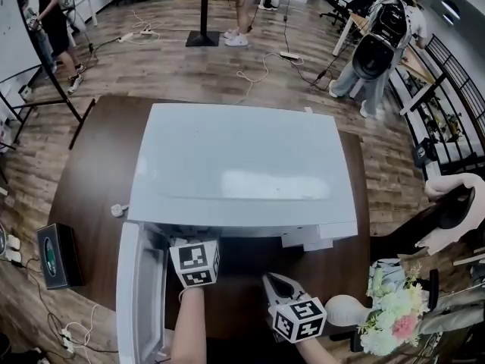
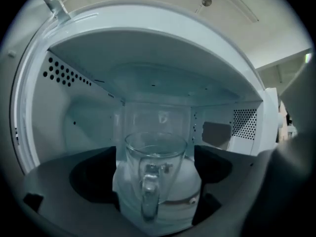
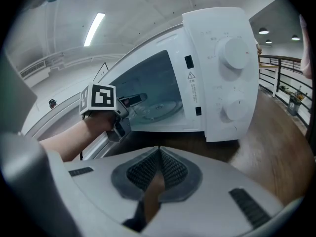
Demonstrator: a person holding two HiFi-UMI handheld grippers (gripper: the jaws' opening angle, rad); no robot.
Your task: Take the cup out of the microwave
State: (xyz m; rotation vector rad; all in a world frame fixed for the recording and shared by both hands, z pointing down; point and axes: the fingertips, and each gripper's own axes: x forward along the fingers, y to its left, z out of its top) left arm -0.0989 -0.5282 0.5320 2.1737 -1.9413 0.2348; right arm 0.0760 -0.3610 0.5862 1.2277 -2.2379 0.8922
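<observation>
Cup (image 2: 157, 154): clear glass mug, standing upright on the white turntable (image 2: 185, 194) inside the open microwave (image 1: 242, 165), handle facing outward. It is looking rigid, smooth and breakable, probably light but slippery, so a squeeze across the body below the rim is seeming safer than one on the thin handle. Left hand-held gripper (image 2: 153, 181) is sitting inside the cavity with jaws spread on either side of the cup, contact not evident; right hand-held gripper (image 3: 158, 168) is hanging outside over the dark counter (image 1: 91, 180), jaws pressed together on nothing
</observation>
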